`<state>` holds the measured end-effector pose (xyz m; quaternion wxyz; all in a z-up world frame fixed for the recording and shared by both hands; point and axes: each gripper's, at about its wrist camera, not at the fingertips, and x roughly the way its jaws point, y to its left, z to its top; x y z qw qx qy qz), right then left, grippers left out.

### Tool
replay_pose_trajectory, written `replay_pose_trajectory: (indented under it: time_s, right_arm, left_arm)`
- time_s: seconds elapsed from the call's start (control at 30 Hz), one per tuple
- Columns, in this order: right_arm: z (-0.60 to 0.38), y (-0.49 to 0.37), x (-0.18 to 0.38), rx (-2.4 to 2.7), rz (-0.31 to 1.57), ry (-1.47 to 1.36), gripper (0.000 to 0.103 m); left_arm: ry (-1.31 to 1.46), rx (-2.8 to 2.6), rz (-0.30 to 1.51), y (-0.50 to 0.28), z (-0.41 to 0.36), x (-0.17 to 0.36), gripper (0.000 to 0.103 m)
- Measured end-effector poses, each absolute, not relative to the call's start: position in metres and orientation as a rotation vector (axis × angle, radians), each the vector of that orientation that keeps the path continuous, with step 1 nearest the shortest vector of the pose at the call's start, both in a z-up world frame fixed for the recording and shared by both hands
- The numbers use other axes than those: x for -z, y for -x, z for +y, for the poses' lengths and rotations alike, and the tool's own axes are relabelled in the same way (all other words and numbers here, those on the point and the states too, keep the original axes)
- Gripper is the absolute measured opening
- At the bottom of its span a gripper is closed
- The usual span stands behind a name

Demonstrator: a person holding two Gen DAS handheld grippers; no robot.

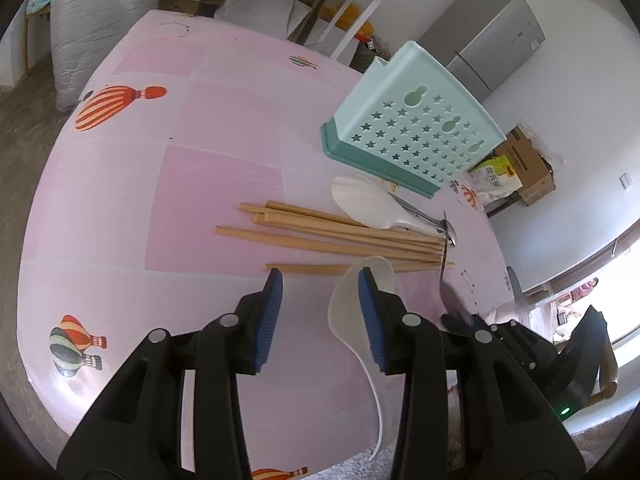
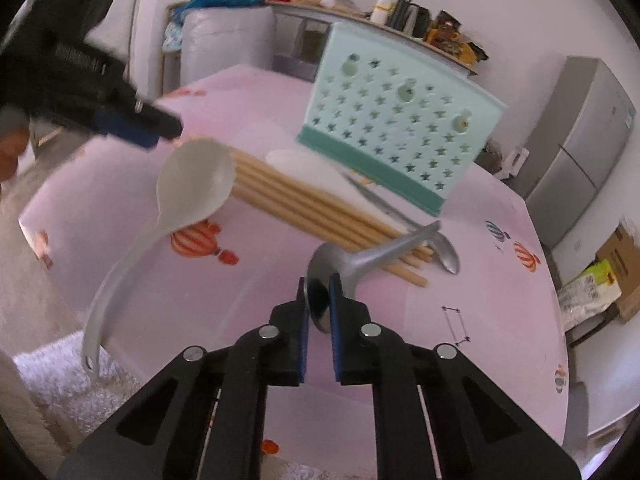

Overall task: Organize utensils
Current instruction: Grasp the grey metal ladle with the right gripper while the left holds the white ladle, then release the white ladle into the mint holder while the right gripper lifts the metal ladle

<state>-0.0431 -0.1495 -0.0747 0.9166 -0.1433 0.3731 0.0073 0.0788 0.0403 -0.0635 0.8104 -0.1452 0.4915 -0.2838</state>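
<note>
metal spoon [image 2: 320, 280] | bowl between right gripper [image 2: 320, 308] jaws, clamped

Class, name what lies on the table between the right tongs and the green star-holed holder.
Right wrist view: wooden chopsticks and a metal spoon.

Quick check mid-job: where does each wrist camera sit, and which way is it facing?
Left wrist: on the left claw, angled down at the chopsticks and teal utensil holder; right claw at right.
Right wrist: on the right claw, shut on a metal spoon; left claw at upper left.
Shared: chopsticks, holder, white rice paddle.
</note>
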Motion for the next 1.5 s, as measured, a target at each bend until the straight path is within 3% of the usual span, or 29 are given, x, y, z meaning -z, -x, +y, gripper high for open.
replay_pose_trajectory:
  time_s: [0.37,0.63,0.83,1.13,1.33,1.5]
  right_arm:
    - [-0.192,0.057,0.041,-0.002,0.725,0.046,0.003]
    - [-0.208,0.062,0.023,-0.003,0.676,-0.048,0.003]
    - [-0.225,0.064,0.012,-0.003,0.646,-0.13,0.003]
    - [-0.254,0.066,-0.004,0.008,0.586,-0.231,0.003]
    - [-0.264,0.07,-0.012,0.024,0.55,-0.249,0.003]
    - [-0.267,0.071,-0.012,0.029,0.544,-0.256,0.003]
  left_arm:
    - [0.217,0.666,1.102,-0.088,0.014,0.072,0.036]
    - [0.217,0.67,1.106,-0.091,0.009,0.076,0.005]
    - [0.228,0.661,1.068,-0.085,0.012,0.06,0.001]
    - [0.242,0.684,0.848,-0.079,0.022,-0.027,0.001]
    - [0.298,0.642,0.568,-0.104,0.031,-0.116,0.001]
    - [0.2,0.486,0.329,-0.114,0.011,-0.158,0.001]
